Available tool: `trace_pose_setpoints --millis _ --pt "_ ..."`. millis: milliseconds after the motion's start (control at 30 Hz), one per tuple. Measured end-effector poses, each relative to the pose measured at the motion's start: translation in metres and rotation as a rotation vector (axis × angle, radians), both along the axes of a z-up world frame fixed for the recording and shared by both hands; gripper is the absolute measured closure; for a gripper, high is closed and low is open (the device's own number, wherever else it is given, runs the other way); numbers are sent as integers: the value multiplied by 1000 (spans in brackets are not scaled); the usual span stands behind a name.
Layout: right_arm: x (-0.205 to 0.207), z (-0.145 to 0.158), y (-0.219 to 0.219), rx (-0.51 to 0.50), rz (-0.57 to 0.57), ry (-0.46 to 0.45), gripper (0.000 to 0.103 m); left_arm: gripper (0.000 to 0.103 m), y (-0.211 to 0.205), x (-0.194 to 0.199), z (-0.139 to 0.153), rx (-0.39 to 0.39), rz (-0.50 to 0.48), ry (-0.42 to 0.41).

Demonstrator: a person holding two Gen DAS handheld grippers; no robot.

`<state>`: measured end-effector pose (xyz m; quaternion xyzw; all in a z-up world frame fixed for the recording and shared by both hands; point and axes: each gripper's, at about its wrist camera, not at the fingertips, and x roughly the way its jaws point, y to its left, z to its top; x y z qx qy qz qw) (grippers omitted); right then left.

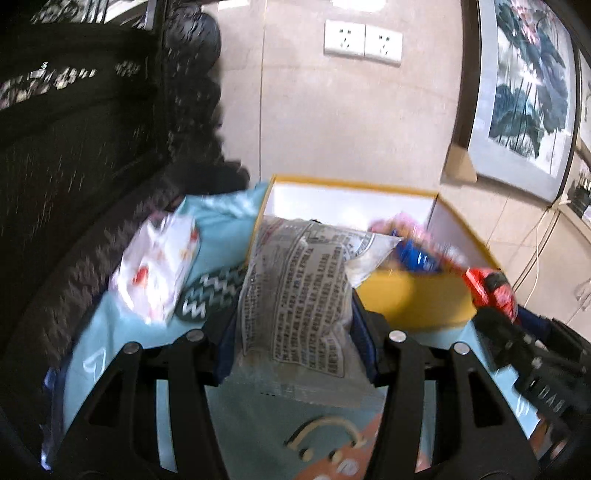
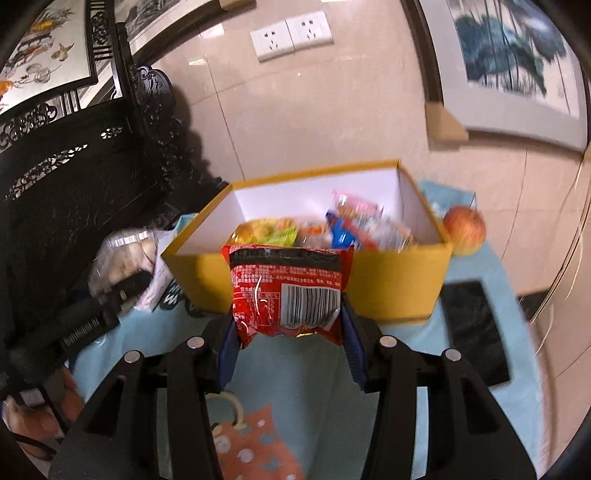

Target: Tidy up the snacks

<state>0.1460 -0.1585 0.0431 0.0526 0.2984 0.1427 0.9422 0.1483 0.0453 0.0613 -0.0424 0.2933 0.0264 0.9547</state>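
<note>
Nearest, left gripper [image 1: 295, 325] clamped on a clear printed snack packet [image 1: 295, 295], held above the light blue cloth [image 1: 110, 332] on the worktop; right gripper [image 2: 290, 328] clamped on a red snack packet [image 2: 288, 291] with a barcode facing the camera; both packets just in front of the yellow box [image 2: 388, 280]; inside the box, several mixed snack packets [image 2: 351, 225]; left of it, a white patterned packet [image 1: 159, 266]; right of it, an apple [image 2: 464, 229]; beyond, a tiled wall with sockets [image 2: 291, 33].
</note>
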Motion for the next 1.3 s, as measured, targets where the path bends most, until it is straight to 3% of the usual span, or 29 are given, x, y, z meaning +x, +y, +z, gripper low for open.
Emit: trace_pose_setpoints --millis 200,500,533,567,600,633,733,967,1133,1300 --pt "48 25 -12 -38 -61 -26 53 49 -20 55 14 -17 5 42" --pt "111 -12 -14 -54 -106 73 50 48 -38 131 -22 21 45 162" --pt "116 -16 -14 -59 -111 87 47 44 -38 133 -24 24 50 162" --pt "117 -19 -13 -64 -119 101 32 24 -37 133 -24 27 69 155" --pt "117 -20 -12 -68 -133 106 24 12 -34 132 -23 28 87 143" --pt "111 -18 -14 -53 -140 75 24 3 -32 127 -20 27 104 116" --pt "92 -9 -18 -16 -128 -4 23 2 -26 113 -10 15 105 68" --pt "57 5 -19 -22 -124 -32 16 2 -19 82 6 10 98 53" --pt "22 12 -27 -3 -136 -50 14 2 -19 46 16 -3 85 31" --pt "-15 14 -31 7 -158 -79 5 2 -26 4 24 8 61 -5"
